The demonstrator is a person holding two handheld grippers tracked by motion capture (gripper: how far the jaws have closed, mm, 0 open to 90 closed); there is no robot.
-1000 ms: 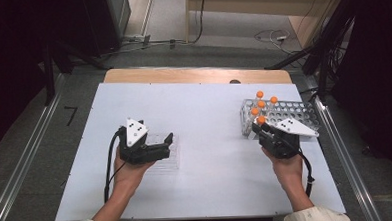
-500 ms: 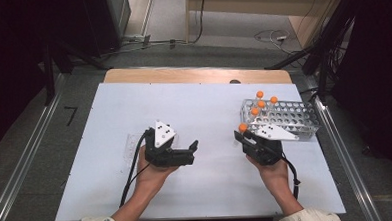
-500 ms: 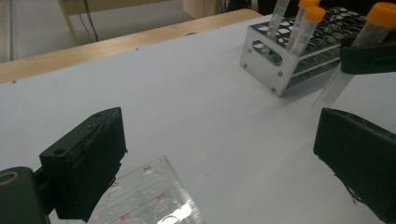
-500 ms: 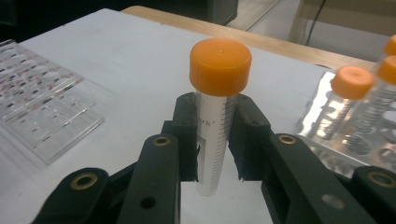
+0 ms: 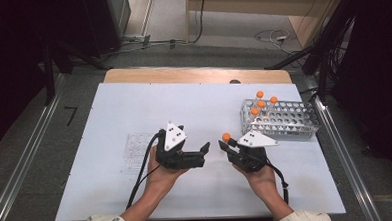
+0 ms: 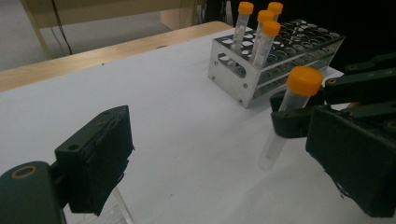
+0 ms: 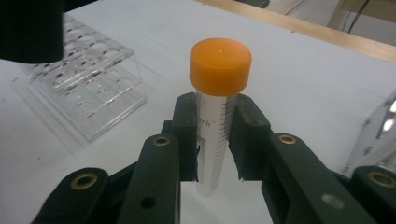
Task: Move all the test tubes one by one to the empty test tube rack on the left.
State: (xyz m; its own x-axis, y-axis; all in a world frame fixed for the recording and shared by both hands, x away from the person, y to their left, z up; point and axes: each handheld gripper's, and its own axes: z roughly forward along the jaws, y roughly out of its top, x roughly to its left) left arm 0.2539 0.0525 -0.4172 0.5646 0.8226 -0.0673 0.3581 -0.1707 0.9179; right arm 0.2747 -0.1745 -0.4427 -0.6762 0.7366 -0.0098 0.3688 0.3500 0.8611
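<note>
White table [image 5: 133, 103], grey floor [image 5: 30, 138] around

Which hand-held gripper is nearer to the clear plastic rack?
Left. The left hand-held gripper is just right of the clear plastic rack; the right hand-held gripper is farther right.

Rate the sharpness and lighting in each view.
High view: evenly lit table, dark surroundings, slightly soft. Left gripper view: metal rack fairly sharp, near jaws blurred. Right gripper view: tube sharp with readable markings, clear rack softer, bright glare on the table behind.
</note>
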